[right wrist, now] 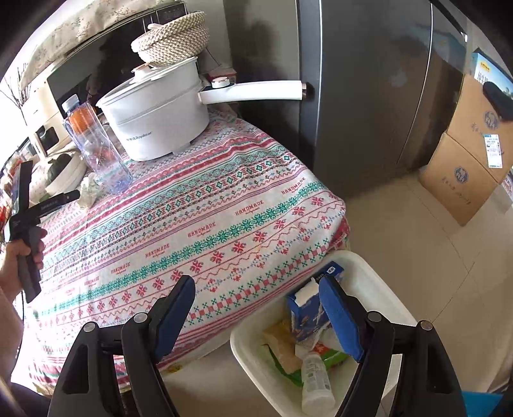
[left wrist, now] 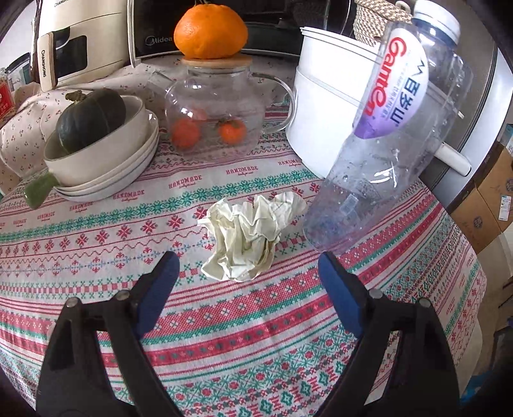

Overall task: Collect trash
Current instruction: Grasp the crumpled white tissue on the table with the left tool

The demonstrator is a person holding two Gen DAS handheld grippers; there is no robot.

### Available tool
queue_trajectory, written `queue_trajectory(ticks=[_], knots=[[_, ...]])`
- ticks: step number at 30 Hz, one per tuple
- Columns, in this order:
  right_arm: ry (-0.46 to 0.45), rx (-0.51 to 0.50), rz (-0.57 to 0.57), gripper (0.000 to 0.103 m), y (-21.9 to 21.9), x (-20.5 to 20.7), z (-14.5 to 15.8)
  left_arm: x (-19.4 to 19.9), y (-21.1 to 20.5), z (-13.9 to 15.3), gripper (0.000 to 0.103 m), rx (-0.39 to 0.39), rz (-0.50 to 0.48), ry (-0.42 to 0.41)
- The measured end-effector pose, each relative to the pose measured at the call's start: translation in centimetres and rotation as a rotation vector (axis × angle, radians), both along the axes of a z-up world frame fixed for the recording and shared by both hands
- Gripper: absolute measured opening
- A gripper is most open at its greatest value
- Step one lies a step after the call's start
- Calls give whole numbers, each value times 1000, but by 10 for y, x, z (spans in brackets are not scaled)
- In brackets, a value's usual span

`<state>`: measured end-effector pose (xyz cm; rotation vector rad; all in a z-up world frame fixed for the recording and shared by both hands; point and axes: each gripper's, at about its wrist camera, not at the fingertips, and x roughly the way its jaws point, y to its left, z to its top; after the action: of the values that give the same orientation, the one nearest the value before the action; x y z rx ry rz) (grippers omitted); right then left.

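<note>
On the counter (left wrist: 96,256) we see a crumpled paper (left wrist: 250,234) just ahead of the left tool (left wrist: 247,272), with a plastic bottle (left wrist: 394,141) standing just to its right. Behind the paper sits a glass teapot (left wrist: 218,109) with an orange (left wrist: 211,31) on its lid; stacked bowls (left wrist: 102,160) holding a squash (left wrist: 91,120) lie to the left, an electric pot (left wrist: 323,106) to the right. Below the counter's edge, under the right tool (right wrist: 256,304), a bin (right wrist: 368,272) on the floor holds a carton (right wrist: 304,314) and a small bottle (right wrist: 315,381).

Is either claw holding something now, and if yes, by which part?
Nothing is held. The left claw is open near the crumpled paper; the right claw is open above the bin.
</note>
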<state>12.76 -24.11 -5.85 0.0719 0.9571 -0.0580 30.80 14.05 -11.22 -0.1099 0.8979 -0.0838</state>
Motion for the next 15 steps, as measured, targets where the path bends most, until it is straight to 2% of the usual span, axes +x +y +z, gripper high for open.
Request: queue_trajectory(ticks=[2, 5, 6, 7, 8, 9, 15], knots=[[-3, 1, 4, 81, 3, 4, -1, 9, -1, -9, 83, -1, 2, 17], [1, -5, 11, 81, 7, 9, -4, 18, -1, -19, 58, -23, 9, 48], [4, -7, 15, 81, 9, 10, -5, 20, 0, -22, 45, -34, 15, 56], [7, -11, 18, 81, 10, 11, -7, 21, 1, -22, 36, -52, 17, 54], [10, -15, 18, 81, 11, 13, -8, 19, 2, -21, 33, -63, 22, 43], [14, -18, 18, 81, 12, 14, -10, 18, 3, -20, 23, -67, 27, 37], [21, -18, 23, 81, 18, 14, -13, -3, 0, -7, 19, -34, 35, 56]])
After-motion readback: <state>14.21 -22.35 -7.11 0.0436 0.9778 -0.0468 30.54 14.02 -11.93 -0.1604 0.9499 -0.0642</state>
